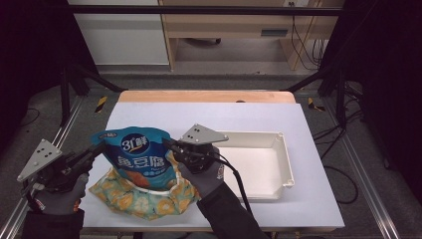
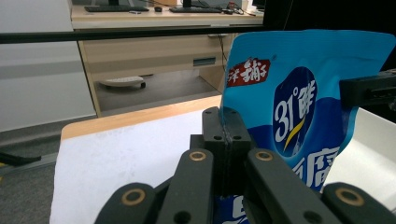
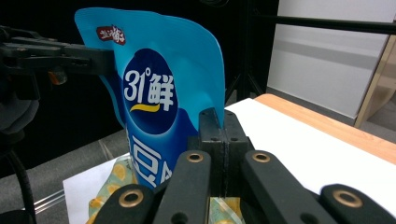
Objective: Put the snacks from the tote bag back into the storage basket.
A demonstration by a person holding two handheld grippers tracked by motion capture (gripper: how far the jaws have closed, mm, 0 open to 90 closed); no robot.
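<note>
A blue snack pouch (image 1: 137,158) with white print stands upright over a lemon-patterned cloth bag (image 1: 144,201), its lower part inside the bag's mouth. My left gripper (image 1: 101,146) is shut on the pouch's left edge, and in the left gripper view the jaws (image 2: 224,126) pinch that edge of the pouch (image 2: 299,93). My right gripper (image 1: 167,143) is shut on the pouch's right edge; the right gripper view shows its jaws (image 3: 219,123) closed on the pouch (image 3: 159,88), with the cloth bag (image 3: 114,186) below.
A white rectangular tray (image 1: 283,149) lies just right of the right hand on the white table sheet (image 1: 199,117). The table's wooden far edge (image 1: 204,96) borders the floor. Metal frame rails run along both sides.
</note>
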